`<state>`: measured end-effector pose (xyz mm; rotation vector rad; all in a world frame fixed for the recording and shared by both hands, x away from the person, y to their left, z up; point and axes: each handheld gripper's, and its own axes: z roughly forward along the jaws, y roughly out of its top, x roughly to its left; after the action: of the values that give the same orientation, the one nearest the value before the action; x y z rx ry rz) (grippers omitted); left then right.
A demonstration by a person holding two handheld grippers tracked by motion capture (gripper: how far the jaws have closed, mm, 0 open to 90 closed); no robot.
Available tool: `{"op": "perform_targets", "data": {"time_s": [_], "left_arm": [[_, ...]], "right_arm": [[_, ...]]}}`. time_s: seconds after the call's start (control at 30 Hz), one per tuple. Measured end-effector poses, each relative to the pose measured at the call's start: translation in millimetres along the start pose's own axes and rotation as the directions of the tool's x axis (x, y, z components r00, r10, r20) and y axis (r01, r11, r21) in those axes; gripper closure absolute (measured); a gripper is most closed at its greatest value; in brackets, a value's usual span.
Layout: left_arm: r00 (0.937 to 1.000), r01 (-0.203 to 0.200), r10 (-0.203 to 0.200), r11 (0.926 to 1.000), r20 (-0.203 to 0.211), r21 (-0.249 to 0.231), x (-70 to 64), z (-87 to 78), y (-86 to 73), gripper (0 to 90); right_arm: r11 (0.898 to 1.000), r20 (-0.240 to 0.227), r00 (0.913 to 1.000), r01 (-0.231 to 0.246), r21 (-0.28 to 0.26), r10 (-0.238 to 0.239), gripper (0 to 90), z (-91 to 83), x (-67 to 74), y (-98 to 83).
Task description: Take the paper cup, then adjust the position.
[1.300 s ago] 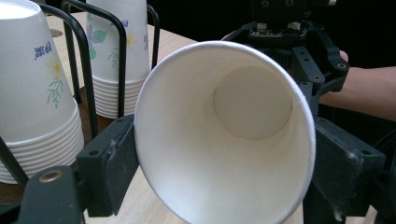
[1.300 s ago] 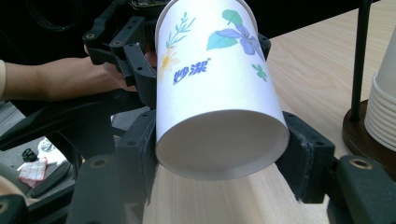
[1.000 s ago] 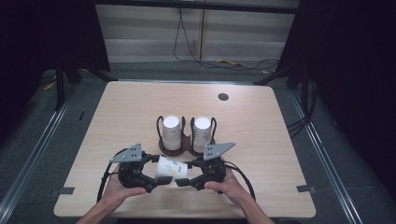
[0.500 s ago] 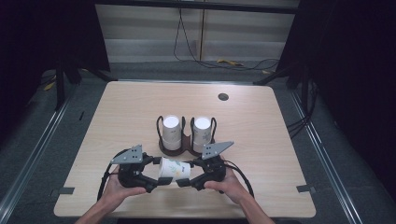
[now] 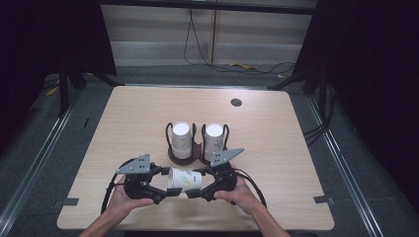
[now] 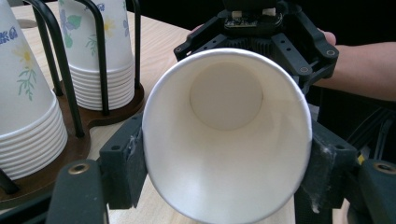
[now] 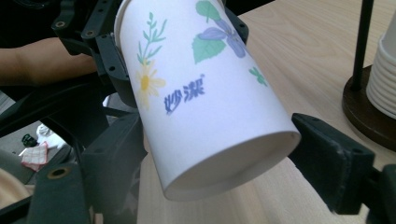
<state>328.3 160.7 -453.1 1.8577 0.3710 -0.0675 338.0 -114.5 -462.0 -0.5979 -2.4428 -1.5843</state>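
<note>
Two claws: both meet at one paper cup [image 5: 185,178] held on its side above the near edge of the tabletop [image 5: 276,128], about midway along it.
Left claw [image 6: 227,158]: clenched on the cup near its open rim, a pad pressing each side; its jaws have just been closing, with the cup between them.
Right claw [image 7: 219,154]: released; its jaws have just been opening. They stand either side of the cup's base end; the left pad sits against the wall, the right pad looks just clear of the base rim.
Paper cup: white with a printed flower, leaves and blue lettering; mouth toward the left claw, base toward the right claw; tilted slightly, clear of the wood.
Hands: one hand [image 5: 121,202] behind the left claw, the other hand [image 5: 242,195] behind the right claw, forearms coming in over the near edge.
Cup holder [image 5: 184,157]: dark wooden base with black wire loops, just beyond the claws, near the tabletop's middle.
Cup stacks: left stack [image 5: 181,138] and right stack [image 5: 214,139], upside down, side by side in the holder.
Round dark grommet [image 5: 236,102]: toward the far right corner, well apart from the holder.
</note>
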Motion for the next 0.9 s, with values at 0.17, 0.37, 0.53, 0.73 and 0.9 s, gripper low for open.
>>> {"op": "perform_targets", "data": {"time_s": [0.17, 0.37, 0.53, 0.73, 0.9], "left_arm": [[0.9998, 0.012, -0.012, 0.9999, -0.018, -0.008, 2.8, -4.7, 1.1, 27.4], [0.9983, 0.032, -0.032, 0.9995, -0.048, -0.001, 5.3, -8.6, 1.5, 27.4], [0.9964, 0.037, -0.037, 0.9993, -0.076, -0.003, 8.1, -13.9, 1.4, 27.2], [0.9913, 0.036, -0.034, 0.9992, -0.127, 0.017, 10.8, -18.0, 2.5, 26.3], [0.9878, 0.048, -0.045, 0.9986, -0.149, 0.02, 14.4, -23.1, 3.1, 26.4]], "right_arm": [[1.0, 0.046, 0.9989, -0.01, 0.003, 0.01, 15.1, -3.0, -0.9, 0.5], [1.0, 0.068, 0.9977, -0.007, 0.021, 0.006, 15.3, -4.6, -1.1, 0.3], [1.0, 0.087, 0.9962, -0.007, 0.021, 0.005, 15.6, -10.6, -0.9, 0.1], [1.0, 0.158, 0.9875, -0.006, 0.003, 0.006, 17.0, -31.2, -4.2, 3.1], [1.0, 0.221, 0.9751, -0.015, -0.007, 0.017, 16.9, -46.2, -5.2, 0.7]]}}
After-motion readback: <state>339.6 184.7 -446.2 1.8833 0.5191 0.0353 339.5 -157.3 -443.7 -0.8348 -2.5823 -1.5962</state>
